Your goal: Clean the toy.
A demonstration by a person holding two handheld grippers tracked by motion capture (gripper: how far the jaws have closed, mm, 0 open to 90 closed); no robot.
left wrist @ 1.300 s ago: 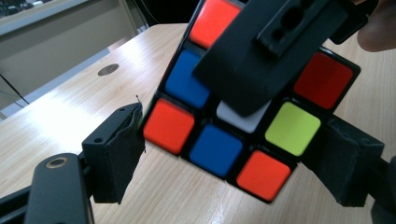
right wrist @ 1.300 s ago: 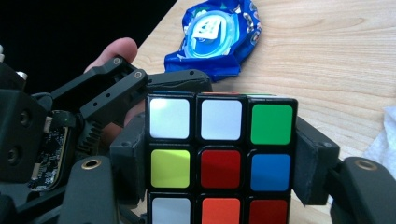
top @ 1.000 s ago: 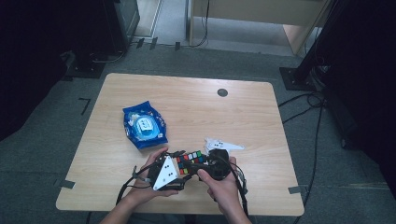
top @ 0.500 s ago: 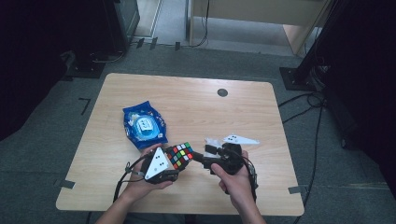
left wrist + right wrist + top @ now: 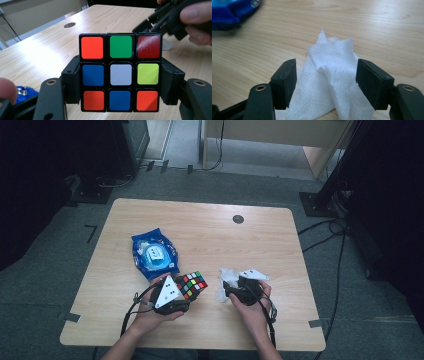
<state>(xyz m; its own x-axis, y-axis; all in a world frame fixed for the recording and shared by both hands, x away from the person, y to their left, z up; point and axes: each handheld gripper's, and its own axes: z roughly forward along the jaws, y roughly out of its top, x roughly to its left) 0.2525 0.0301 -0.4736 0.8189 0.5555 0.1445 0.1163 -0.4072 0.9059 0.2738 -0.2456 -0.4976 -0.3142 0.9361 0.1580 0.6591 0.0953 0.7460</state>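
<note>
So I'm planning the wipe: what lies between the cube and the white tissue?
In the high view, a strip of bare table separates the cube from the white tissue; nothing lies there.

**Dim room, bright close-ups**

The high view is dark and grainy; only the surface [image 5: 210,240] catches light, and the frame's left and right edges fall into black. In the left gripper view, glare whitens the wood at centre left, and the hand at upper right is blurred. In the right gripper view, the blue packet [image 5: 232,10] at upper left is out of focus.
</note>
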